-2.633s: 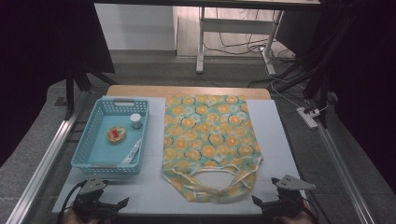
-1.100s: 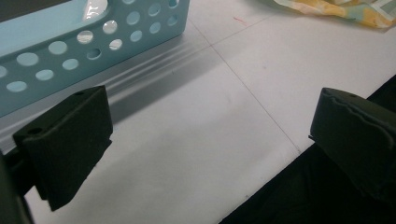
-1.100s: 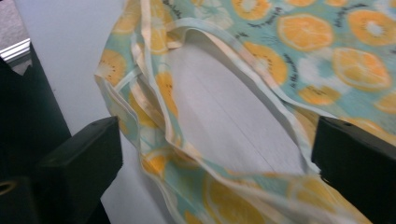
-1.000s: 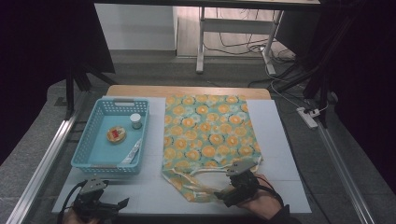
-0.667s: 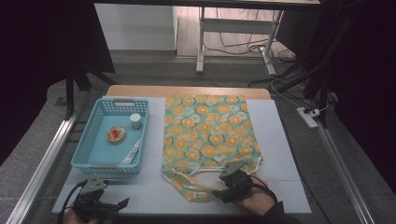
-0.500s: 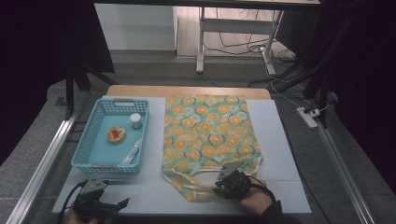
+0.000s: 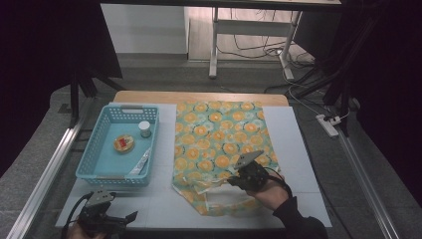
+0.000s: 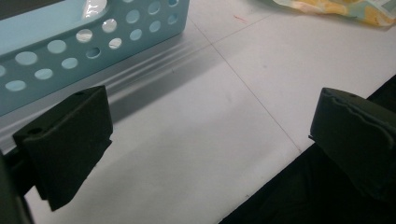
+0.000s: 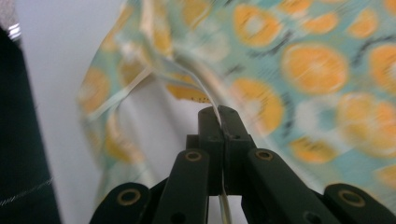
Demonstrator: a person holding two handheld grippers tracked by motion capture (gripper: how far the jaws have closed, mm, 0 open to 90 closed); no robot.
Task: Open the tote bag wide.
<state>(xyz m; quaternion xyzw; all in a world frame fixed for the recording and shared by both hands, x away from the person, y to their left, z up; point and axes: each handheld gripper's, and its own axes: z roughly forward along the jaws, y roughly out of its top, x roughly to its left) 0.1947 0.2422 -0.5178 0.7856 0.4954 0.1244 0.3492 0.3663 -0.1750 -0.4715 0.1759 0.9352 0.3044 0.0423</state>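
White panels cover the table (image 7: pixel 293 149), which stands on a grey floor with dark frame rails at either side and a desk with trailing cables beyond its far edge. An orange-patterned cloth bag (image 7: pixel 219 139) lies flat down the middle of the table, its handles toward the near edge. The right gripper (image 7: pixel 234 180) rests over the bag's near end, its jaws having just closed; in the right gripper view they stand pressed together on a thin pale strap (image 9: pixel 205 98) of the bag, the cloth lifted slightly around it. At the near left corner the left gripper (image 7: pixel 130 217) sits low with its jaws wide apart over bare table, nothing between them. A light blue basket (image 7: pixel 89 164) stands along the left edge, holding a small round dish (image 7: pixel 123 143), a little white-capped jar (image 7: pixel 145 128) and a slim packet (image 7: pixel 140 163).
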